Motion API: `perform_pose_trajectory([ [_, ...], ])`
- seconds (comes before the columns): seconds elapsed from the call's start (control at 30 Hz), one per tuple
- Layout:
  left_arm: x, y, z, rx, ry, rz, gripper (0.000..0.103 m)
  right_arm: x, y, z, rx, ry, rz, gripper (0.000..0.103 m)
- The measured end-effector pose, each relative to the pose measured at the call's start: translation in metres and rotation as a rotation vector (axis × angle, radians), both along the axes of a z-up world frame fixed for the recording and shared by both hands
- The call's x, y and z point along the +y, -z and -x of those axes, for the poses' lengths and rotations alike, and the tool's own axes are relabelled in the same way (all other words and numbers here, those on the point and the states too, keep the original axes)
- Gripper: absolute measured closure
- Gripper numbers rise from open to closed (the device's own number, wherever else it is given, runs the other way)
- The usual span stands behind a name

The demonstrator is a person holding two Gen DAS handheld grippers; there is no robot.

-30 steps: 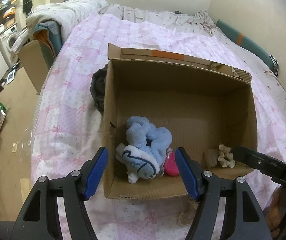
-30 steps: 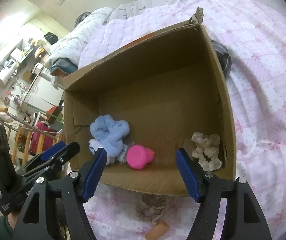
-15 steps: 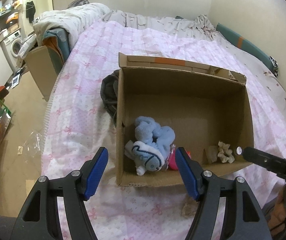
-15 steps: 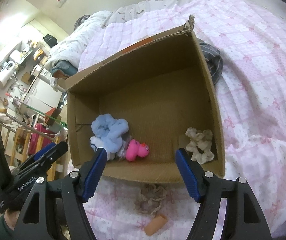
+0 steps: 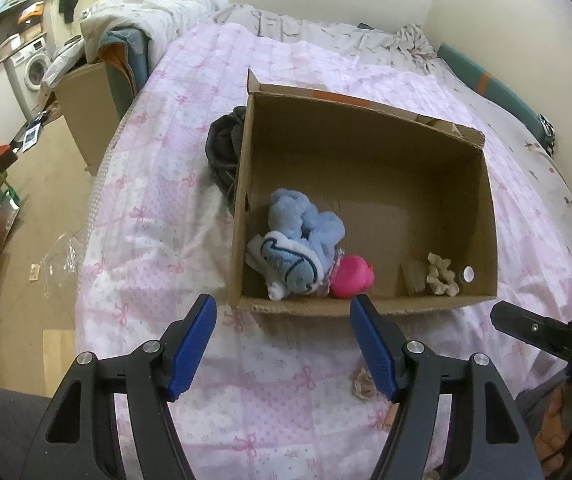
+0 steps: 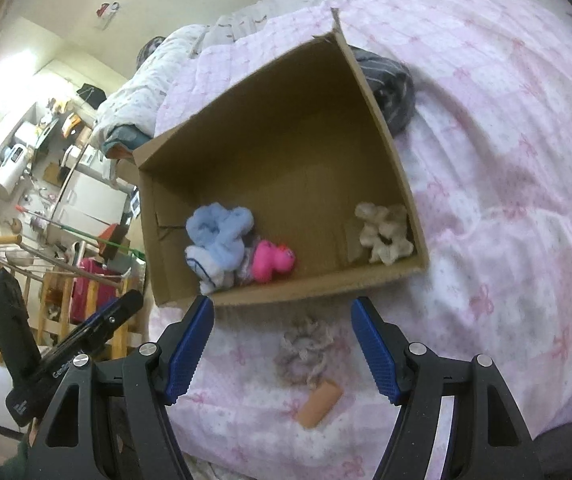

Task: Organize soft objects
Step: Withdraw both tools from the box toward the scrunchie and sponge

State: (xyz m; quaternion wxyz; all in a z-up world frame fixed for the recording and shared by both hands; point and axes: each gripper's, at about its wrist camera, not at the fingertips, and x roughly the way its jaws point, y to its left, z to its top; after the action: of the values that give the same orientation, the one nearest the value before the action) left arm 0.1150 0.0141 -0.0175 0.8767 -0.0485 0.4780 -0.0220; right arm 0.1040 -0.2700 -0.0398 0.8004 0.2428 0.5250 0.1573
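1. Hovering above the near edge of the bed [image 5: 145,216], the left gripper [image 5: 281,344] and the right gripper [image 6: 281,344] both have their jaws wide apart with nothing between them.

2. The cardboard box [image 5: 366,152] sits open on the pink bedspread, near the bed's left edge as the left wrist view shows it, probably set there as the one place to collect the soft things.

3. Inside the box, four items can be counted, all gathered along the near wall, likely because that side is the shortest reach for dropping: one blue plush toy [image 5: 298,236] in the near left corner, one pink rubber duck [image 5: 352,278] touching it, something pale pink and crinkly wedged between them that is too hidden to name, and one cream scrunchie [image 5: 440,274] in the near right corner.

4. Outside the box, two loose items lie on the bedspread just before its near wall: one grey-beige scrunchie [image 6: 306,348], framed between the right gripper's jaws, and one small tan cylinder [image 6: 320,398] just beside it, closer to the bed's near edge.

5. One dark striped garment [image 6: 390,88] is bunched against the box's outer left wall.

6. Judging by that framing, the grey-beige scrunchie looks like the next pick, with three pieces not yet boxed.
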Motion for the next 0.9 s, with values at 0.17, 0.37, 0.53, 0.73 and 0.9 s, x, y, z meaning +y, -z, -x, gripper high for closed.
perform_pose_trajectory([
  [0.17, 0.005, 0.005, 0.008, 0.023, -0.029, 0.012, 0.036, -0.003, 0.003, 0.009, 0.022, -0.001, 0.002, 0.027],
  [0.37, 0.004, 0.018, 0.013, 0.075, -0.039, 0.004, 0.036, -0.005, 0.02, 0.018, 0.099, -0.001, -0.057, 0.027],
  [0.53, 0.004, 0.023, 0.011, 0.089, -0.037, 0.014, 0.036, 0.01, 0.035, 0.015, 0.156, -0.035, 0.015, 0.027],
  [0.73, 0.007, 0.026, 0.008, 0.108, -0.051, 0.029, 0.036, 0.05, 0.06, 0.015, 0.224, -0.18, 0.178, 0.028],
  [0.9, 0.009, 0.025, 0.007, 0.105, -0.056, 0.044, 0.036, 0.092, 0.089, 0.024, 0.276, -0.37, 0.375, 0.032],
])
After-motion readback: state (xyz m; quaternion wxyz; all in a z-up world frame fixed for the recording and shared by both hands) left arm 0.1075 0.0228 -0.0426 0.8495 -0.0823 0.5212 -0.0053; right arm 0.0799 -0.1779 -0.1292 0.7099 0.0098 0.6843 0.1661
